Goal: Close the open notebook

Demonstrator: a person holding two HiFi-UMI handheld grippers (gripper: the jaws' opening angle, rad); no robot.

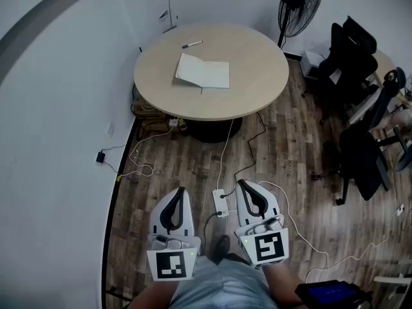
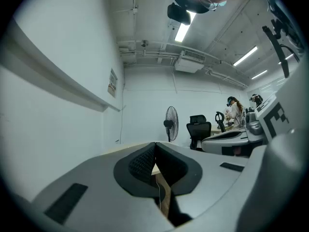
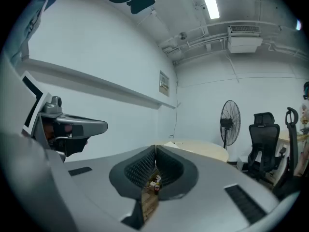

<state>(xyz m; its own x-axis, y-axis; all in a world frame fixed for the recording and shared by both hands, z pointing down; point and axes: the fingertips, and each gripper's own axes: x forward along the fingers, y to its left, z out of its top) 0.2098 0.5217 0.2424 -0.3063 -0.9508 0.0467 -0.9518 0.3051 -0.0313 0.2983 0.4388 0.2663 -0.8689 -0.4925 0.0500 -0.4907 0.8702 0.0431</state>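
An open white notebook lies flat near the middle of a round beige table at the far end of the room. A pen lies beyond it on the tabletop. Both grippers are held close to my body, far short of the table and well above the wooden floor. My left gripper is shut with nothing in it; its tips meet in the left gripper view. My right gripper is likewise shut and empty. The table's pale edge shows beyond the right jaws.
A white power strip and trailing cables lie on the floor between me and the table. A standing fan is at the back right. Black office chairs crowd the right side. The white wall runs along the left.
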